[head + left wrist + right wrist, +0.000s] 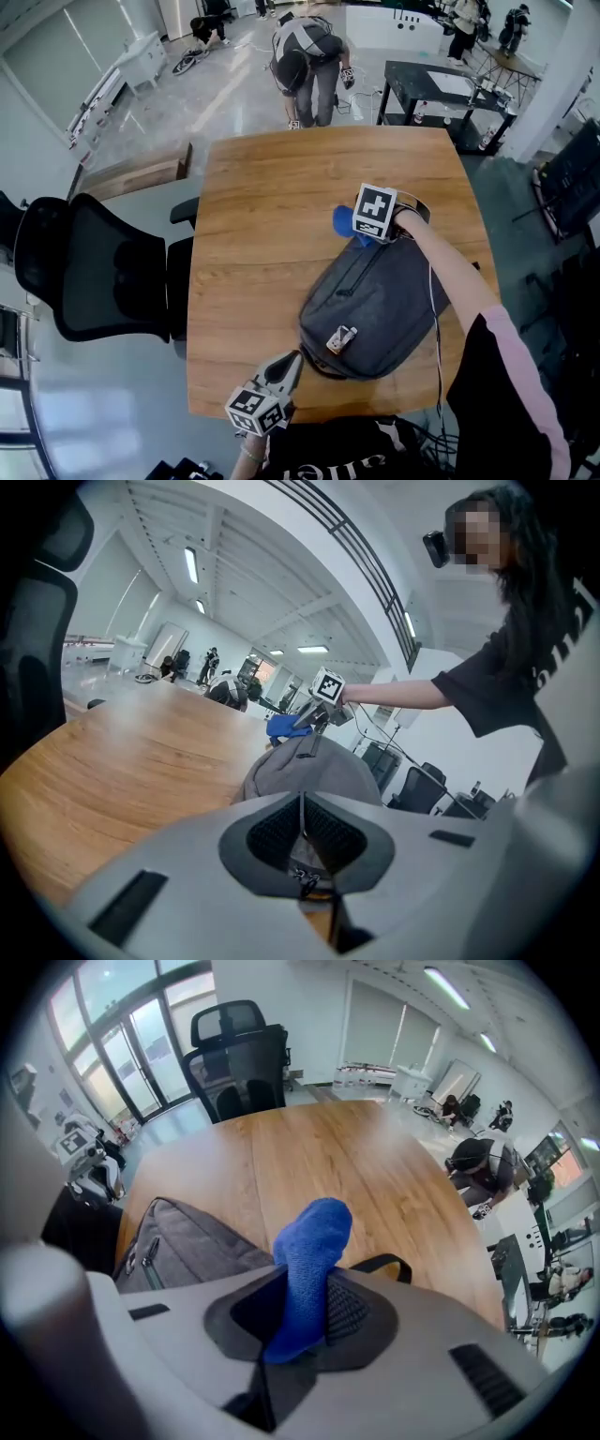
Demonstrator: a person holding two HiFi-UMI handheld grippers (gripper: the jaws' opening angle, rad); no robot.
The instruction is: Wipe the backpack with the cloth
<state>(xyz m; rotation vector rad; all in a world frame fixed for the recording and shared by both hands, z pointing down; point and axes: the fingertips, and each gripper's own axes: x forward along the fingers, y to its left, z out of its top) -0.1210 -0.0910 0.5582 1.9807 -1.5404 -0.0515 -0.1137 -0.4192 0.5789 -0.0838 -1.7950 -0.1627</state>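
Observation:
A grey backpack [384, 300] lies flat on the wooden table [262, 206], near its front right. My right gripper [354, 228] is at the pack's far end, shut on a blue cloth [343, 222] that rests against the top of the pack. In the right gripper view the blue cloth [309, 1251] sticks up between the jaws, with the backpack [187, 1237] just to the left. My left gripper [292, 361] is at the pack's near left rim. Its jaws are closed, with grey backpack fabric [302, 860] and a small metal piece pinched between them.
A black office chair [103, 272] stands at the table's left side. Beyond the far edge a person [305, 61] bends over, and a black table [441, 84] stands at the back right. A metal tag [340, 339] lies on the pack. A black strap [380, 1263] loops off its end.

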